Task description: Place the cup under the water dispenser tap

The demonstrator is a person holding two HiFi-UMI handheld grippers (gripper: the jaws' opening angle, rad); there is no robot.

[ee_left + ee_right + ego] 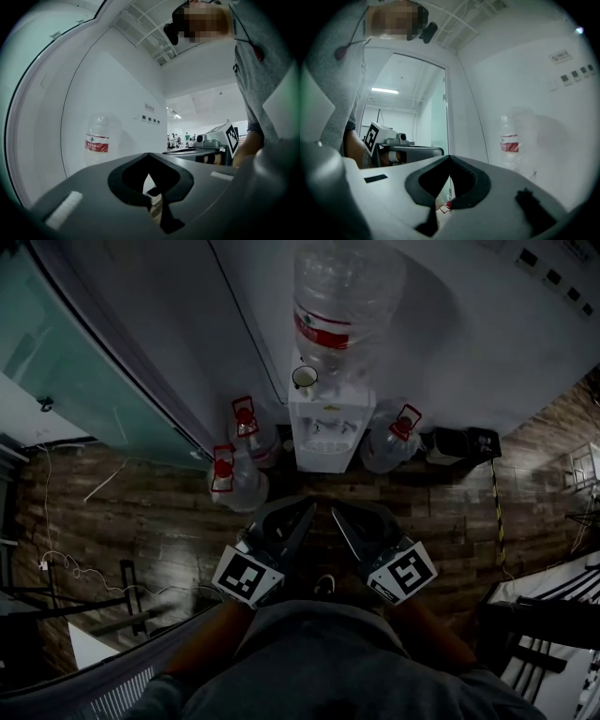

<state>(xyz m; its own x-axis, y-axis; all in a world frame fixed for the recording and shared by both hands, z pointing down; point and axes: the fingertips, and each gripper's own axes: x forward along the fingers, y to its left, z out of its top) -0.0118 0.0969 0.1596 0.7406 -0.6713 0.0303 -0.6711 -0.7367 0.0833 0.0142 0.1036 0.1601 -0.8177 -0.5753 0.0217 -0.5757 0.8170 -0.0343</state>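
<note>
Both pairs are clenched on nothing. Our left tongs [306, 512] and right tongs [336, 514] point level at the dispenser [330, 448]. The cup [305, 378] sits well ahead of the left tongs, on the dispenser's top beside the bottle [342, 296]. We should approach squarely and spread one pair before reaching the cup. Then we grip its wall and keep it upright going down to the tap.

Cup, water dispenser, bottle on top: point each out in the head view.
cup [305, 378]: head view, on its open rim.
water dispenser [330, 435]: head view, on the white front panel.
bottle [330, 332]: head view, on the red label band.
</note>
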